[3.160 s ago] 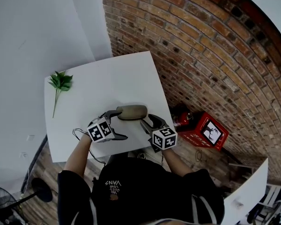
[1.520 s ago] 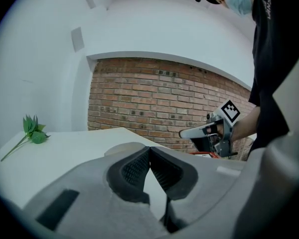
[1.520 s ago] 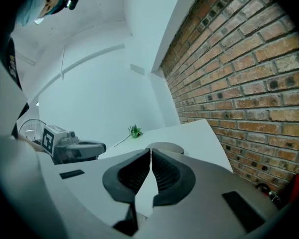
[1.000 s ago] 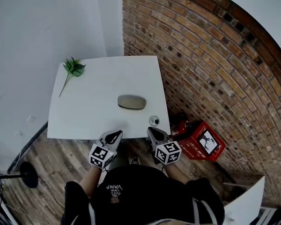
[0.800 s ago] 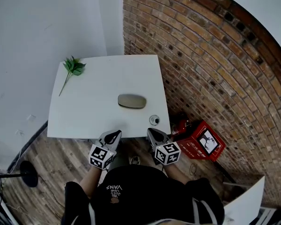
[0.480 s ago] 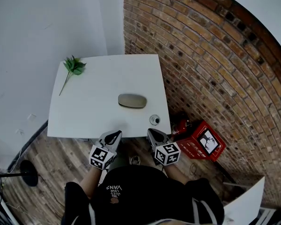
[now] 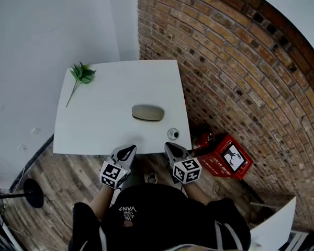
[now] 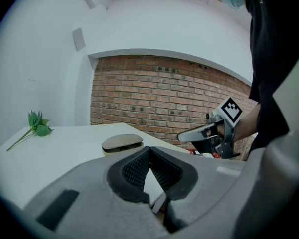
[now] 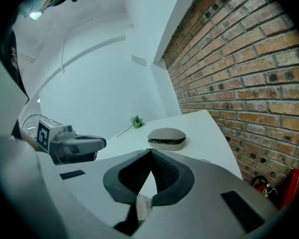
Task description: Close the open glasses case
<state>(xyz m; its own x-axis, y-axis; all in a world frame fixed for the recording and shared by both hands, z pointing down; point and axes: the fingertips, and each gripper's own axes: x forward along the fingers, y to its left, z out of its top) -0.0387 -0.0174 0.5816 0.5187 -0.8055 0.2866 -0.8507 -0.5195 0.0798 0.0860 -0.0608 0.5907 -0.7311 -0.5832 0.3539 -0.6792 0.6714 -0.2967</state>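
A grey-brown glasses case (image 7: pixel 147 112) lies on the white table (image 7: pixel 99 119), its lid down with only a thin dark seam showing (image 9: pixel 167 137) (image 8: pixel 121 143). My left gripper (image 7: pixel 126 151) hangs at the table's near edge, shut and empty. My right gripper (image 7: pixel 172 149) is beside it at the same edge, also shut with nothing in it. Both are well short of the case. Each gripper sees the other: the right gripper (image 8: pixel 199 133) in the left gripper view, the left gripper (image 9: pixel 82 146) in the right gripper view.
A green leafy sprig (image 7: pixel 80 77) lies at the table's far left corner. A small round object (image 7: pixel 172 134) sits near the near right corner. A brick wall (image 7: pixel 225 61) runs along the right. A red box (image 7: pixel 227 156) stands on the wooden floor.
About three seconds ago both grippers were at the case on the table; since then they have drawn back to the near edge. Over the last second nothing has moved.
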